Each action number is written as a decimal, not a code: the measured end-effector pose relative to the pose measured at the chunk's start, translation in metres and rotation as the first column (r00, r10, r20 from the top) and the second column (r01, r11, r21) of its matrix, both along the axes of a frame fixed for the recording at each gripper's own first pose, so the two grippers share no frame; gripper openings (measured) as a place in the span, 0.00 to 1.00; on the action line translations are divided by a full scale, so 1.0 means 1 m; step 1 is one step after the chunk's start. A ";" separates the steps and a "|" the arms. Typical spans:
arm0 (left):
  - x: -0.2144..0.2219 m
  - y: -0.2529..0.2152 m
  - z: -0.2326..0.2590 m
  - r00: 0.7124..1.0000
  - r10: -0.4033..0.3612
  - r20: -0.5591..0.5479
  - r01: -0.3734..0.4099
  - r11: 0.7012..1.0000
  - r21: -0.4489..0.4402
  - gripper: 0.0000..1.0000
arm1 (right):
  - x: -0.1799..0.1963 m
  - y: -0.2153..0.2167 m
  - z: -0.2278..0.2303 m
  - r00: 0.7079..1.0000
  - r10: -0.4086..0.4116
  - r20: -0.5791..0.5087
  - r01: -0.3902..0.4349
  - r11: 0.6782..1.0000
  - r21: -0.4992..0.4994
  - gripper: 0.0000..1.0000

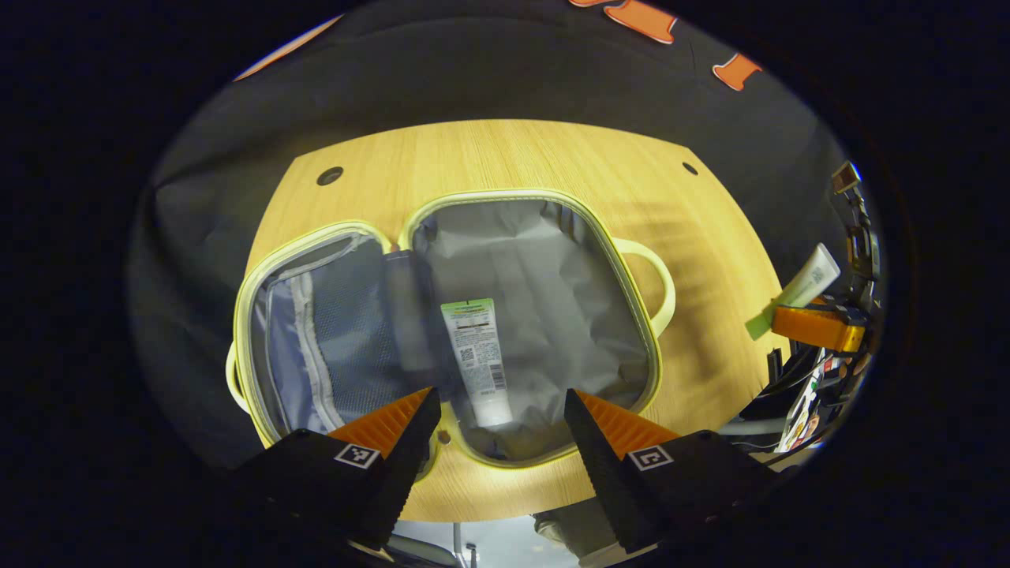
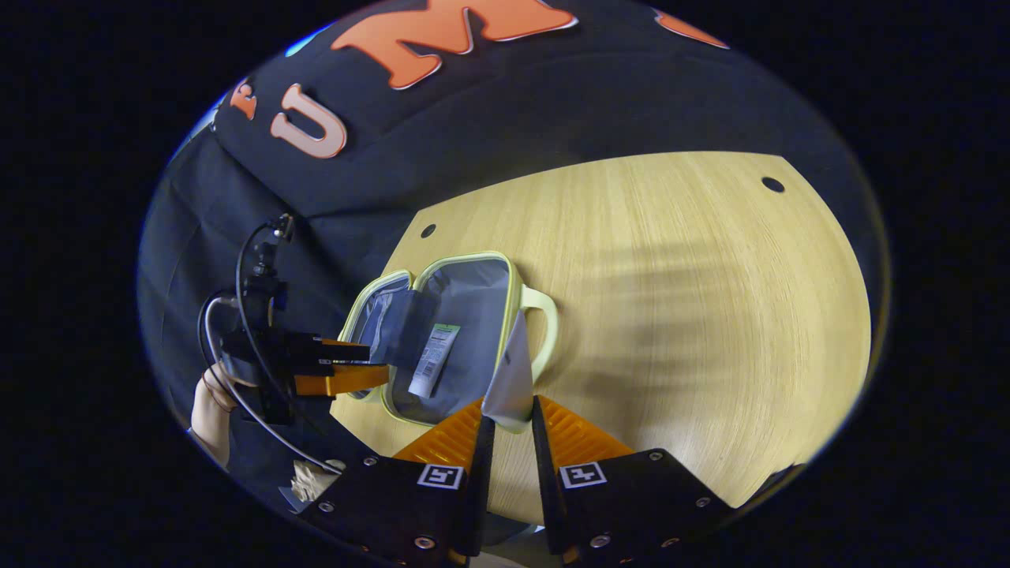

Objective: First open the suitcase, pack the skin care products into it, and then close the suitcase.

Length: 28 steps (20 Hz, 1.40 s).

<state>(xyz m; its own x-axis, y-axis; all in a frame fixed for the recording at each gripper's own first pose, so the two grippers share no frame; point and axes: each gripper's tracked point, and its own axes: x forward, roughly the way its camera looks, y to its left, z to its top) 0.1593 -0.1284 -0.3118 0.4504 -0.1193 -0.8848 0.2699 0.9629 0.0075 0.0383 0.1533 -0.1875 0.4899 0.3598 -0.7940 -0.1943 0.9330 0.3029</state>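
right hand-held gripper (image 2: pixel 511 430) pinches a tube (image 2: pixel 511 377); left hand-held gripper (image 1: pixel 500 418) gapes above open suitcase (image 1: pixel 536 237)

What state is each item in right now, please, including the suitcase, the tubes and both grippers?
suitcase: open, lying flat on the table.
first tube: lying inside the suitcase's right half.
second tube: held over the suitcase's edge, not yet packed.
right gripper: shut on second tube.
left gripper: open, empty, hovering over the suitcase's near edge.

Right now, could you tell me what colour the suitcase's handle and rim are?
Pale yellow-green on the suitcase, clearest in the left gripper view.
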 end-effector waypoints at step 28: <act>-0.085 0.158 0.002 0.987 0.155 0.049 -0.152 0.986 -0.072 0.98 | 0.025 0.113 -0.107 0.970 0.012 -0.242 -0.073 0.967 -0.245 0.86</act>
